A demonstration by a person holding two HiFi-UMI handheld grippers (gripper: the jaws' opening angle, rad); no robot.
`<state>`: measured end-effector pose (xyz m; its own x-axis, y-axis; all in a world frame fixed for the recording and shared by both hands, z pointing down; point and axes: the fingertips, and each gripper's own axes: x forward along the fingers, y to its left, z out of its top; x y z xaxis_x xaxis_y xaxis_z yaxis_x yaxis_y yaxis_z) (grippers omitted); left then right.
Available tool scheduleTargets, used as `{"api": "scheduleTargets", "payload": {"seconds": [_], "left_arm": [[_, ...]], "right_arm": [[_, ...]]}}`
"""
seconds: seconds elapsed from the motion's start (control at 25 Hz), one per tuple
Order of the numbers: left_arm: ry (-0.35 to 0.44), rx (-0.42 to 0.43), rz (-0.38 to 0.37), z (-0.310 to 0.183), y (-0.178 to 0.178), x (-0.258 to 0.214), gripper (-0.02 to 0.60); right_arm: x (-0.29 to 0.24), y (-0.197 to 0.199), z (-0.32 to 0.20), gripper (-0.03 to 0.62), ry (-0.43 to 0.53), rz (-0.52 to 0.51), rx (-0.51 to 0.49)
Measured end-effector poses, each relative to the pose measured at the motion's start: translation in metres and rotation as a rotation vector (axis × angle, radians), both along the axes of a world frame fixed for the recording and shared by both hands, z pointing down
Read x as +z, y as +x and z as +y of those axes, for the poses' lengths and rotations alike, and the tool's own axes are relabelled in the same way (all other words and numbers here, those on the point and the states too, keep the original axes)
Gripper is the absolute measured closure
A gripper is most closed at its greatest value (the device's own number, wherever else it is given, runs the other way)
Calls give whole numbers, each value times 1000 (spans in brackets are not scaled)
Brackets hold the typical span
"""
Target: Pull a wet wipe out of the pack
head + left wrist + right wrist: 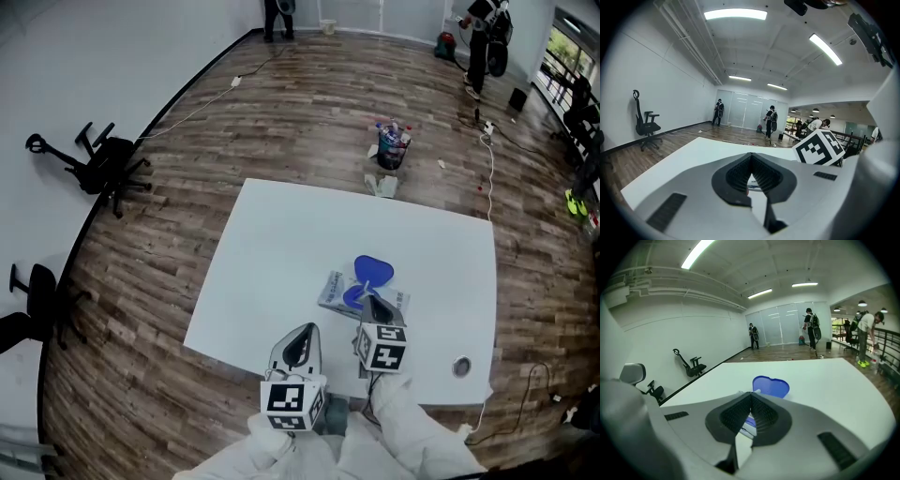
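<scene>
Midway through, with the pack [336, 292] flat toward the counter's [281, 253] 5 o'clock part, blue lid [374, 272] already flipped open and no wipe clearly drawn out yet. Laid with long axis roughly 9 to 3 o'clock, lid pointing to 12. Hovering at the pack with right claw [374, 301] pinched shut, perhaps on a white corner [756, 391] too small to judge; waiting at 7 o'clock with left claw [302, 336] closed too, empty.

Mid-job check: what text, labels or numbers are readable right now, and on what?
Wet wipe pack: printed label, too small and blurred to read.
Left marker cube: black-and-white squares only, no letters.
Right marker cube: the same, no letters.
Nothing else bears readable text.
</scene>
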<state>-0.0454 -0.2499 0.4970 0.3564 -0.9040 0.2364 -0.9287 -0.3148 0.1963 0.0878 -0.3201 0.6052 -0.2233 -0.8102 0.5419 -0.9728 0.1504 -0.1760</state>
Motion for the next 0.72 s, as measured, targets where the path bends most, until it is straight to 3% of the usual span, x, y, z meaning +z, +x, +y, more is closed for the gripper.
{"api": "scheduleTargets", "payload": {"seconds": [0.72], "left_arm": [[21,-25,25,5,1,-6,581]], "right_arm": [[-28,9,2,583,52,17,-9]]}}
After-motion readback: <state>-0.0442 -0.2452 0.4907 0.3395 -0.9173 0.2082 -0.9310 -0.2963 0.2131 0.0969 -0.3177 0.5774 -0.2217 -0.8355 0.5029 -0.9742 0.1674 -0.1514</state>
